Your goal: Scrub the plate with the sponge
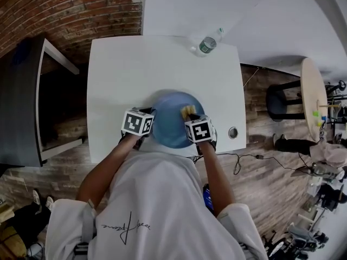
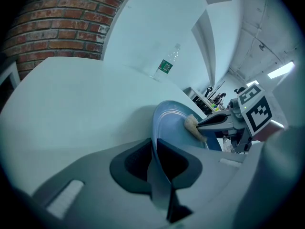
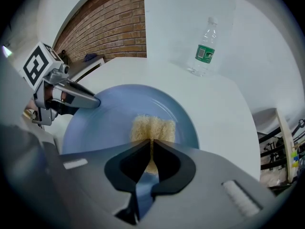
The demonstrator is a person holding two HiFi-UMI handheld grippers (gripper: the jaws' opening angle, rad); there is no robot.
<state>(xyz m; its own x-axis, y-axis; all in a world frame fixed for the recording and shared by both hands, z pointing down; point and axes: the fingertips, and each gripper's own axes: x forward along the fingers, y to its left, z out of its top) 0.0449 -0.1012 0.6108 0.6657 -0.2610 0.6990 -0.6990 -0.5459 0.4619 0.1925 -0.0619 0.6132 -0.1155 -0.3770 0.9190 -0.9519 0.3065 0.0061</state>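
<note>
Head view: A white table stands on a wood floor against a brick wall. A plastic bottle stands at the table's far edge, well apart from the work. A blue plate sits near the near edge, directly in front of you. Your left hand-held gripper meets the plate's left rim. Your right hand-held gripper comes over the plate's right side, with a yellow sponge at its tip. A round stool stands off to the right of the table.

Left gripper view: The jaws are closed on the plate's rim, which runs straight between them, so the plate is gripped here. Beyond them the plate's face shows, with the sponge against it near the rim and the right hand-held gripper's fingers clamped on that sponge. The bottle stands upright behind on the table, with the brick wall to the left.

Right gripper view: The jaws are pinched on the sponge, which bulges out to either side of them. The sponge rests on the plate's inner face, right of its middle. The left hand-held gripper's fingers reach the rim at the left. The bottle stands beyond the plate, apart from it.
</note>
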